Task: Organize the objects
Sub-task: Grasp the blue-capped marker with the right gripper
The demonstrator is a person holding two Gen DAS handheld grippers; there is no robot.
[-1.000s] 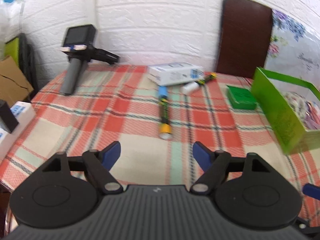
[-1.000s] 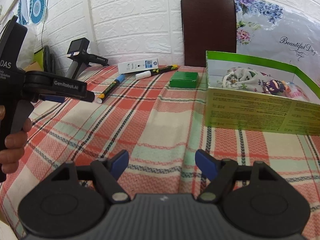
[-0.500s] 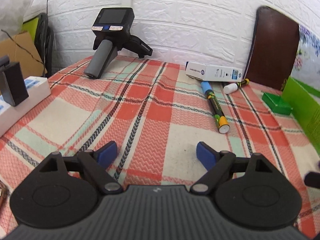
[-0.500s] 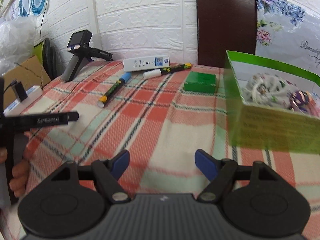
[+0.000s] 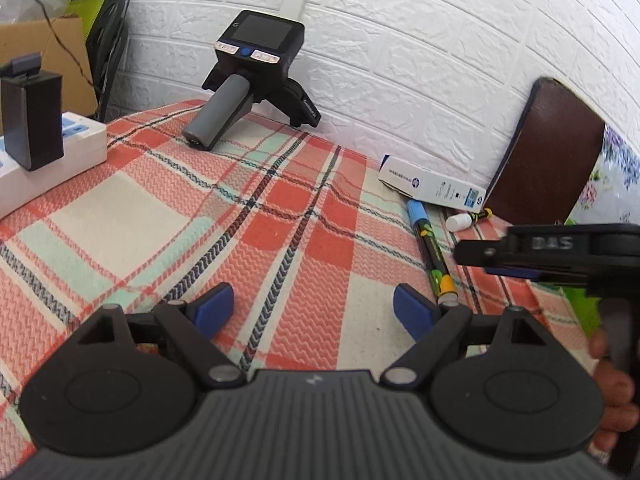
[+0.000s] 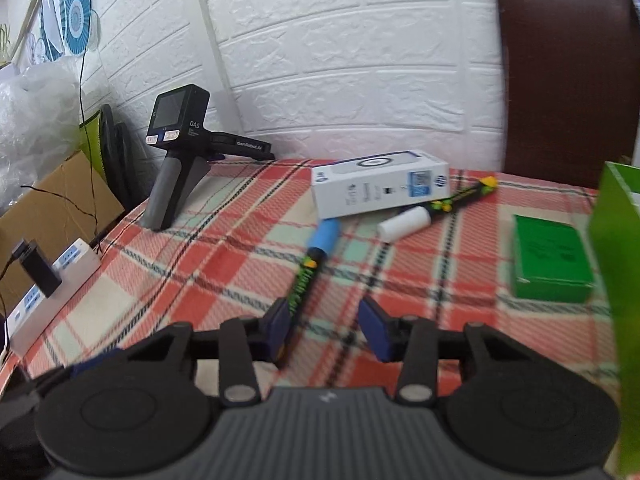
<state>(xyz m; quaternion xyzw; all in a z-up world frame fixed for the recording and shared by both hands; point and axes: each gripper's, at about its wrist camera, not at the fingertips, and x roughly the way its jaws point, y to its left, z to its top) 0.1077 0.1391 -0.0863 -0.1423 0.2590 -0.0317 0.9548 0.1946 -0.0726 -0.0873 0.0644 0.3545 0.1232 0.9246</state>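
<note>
A blue-capped marker (image 6: 310, 268) lies on the plaid tablecloth; it also shows in the left wrist view (image 5: 430, 248). My right gripper (image 6: 326, 326) is open and low over the marker's near end, with the left finger (image 6: 280, 324) beside it. A white-capped marker (image 6: 432, 210), a white box (image 6: 378, 188) and a small green box (image 6: 550, 260) lie beyond. My left gripper (image 5: 314, 308) is open and empty over bare cloth. The right gripper body (image 5: 560, 256) shows at the right of the left wrist view.
A spare black handheld gripper (image 6: 180, 152) stands at the back left by the white brick wall. A white power strip with a black plug (image 5: 36, 140) sits at the left edge. A green carton wall (image 6: 620, 280) rises at the right. A brown chair back (image 6: 568, 64) stands behind.
My right gripper moved forward and down to the blue-capped marker and its jaws narrowed. My left gripper swung left, and the right gripper came into its view.
</note>
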